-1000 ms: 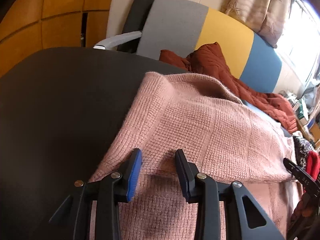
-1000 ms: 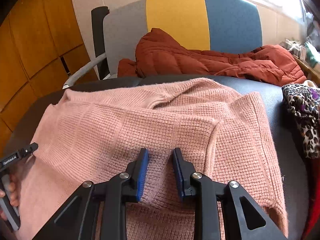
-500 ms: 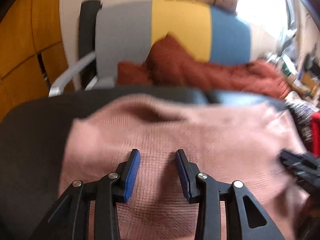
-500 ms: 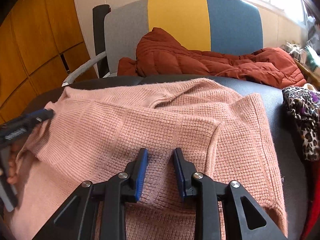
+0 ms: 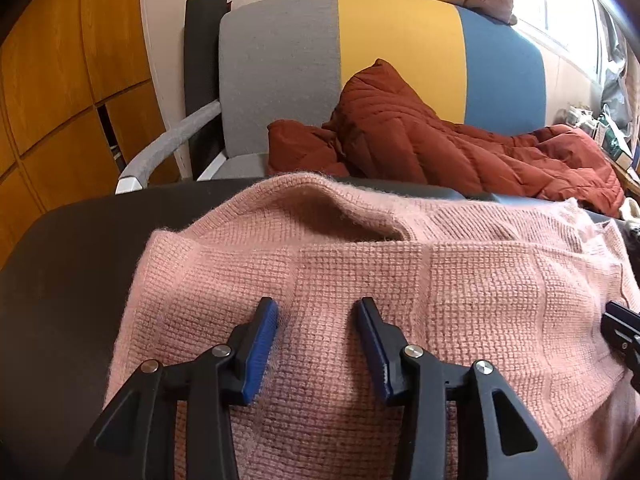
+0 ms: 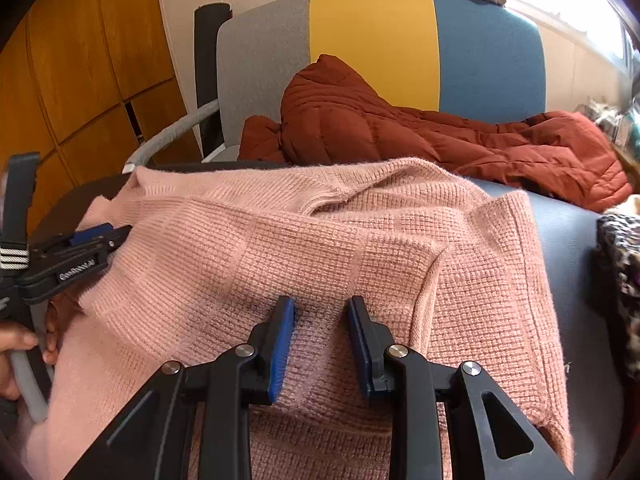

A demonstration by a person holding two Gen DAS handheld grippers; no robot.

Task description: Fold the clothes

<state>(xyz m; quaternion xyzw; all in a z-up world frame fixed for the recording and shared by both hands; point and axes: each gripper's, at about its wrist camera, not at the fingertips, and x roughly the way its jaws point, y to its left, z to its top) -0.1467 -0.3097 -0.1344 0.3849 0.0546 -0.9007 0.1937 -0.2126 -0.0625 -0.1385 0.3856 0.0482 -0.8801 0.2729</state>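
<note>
A pink knit sweater [image 5: 400, 280] lies folded over itself on a black table [image 5: 80, 248]. My left gripper [image 5: 318, 312] hovers open above its left part, nothing between the blue pads. In the right wrist view the same sweater [image 6: 320, 248] spreads across the table, with a fold edge running down on the right. My right gripper [image 6: 320, 308] stands open over the sweater's near middle. The left gripper [image 6: 104, 236] shows at the left edge of that view, over the sweater's left side, with a hand on its handle. The right gripper's tip [image 5: 622, 326] peeks in at the left view's right edge.
A grey, yellow and blue chair [image 5: 400, 48] stands behind the table with a rust-red quilted jacket [image 5: 440, 144] on its seat. Leopard-print cloth [image 6: 620, 272] lies at the table's right. Orange wooden panels [image 5: 60, 80] line the left wall.
My left gripper has swung from the sweater's left edge toward its middle and moved further in over it. The right gripper has barely moved. The sweater lies as before.
</note>
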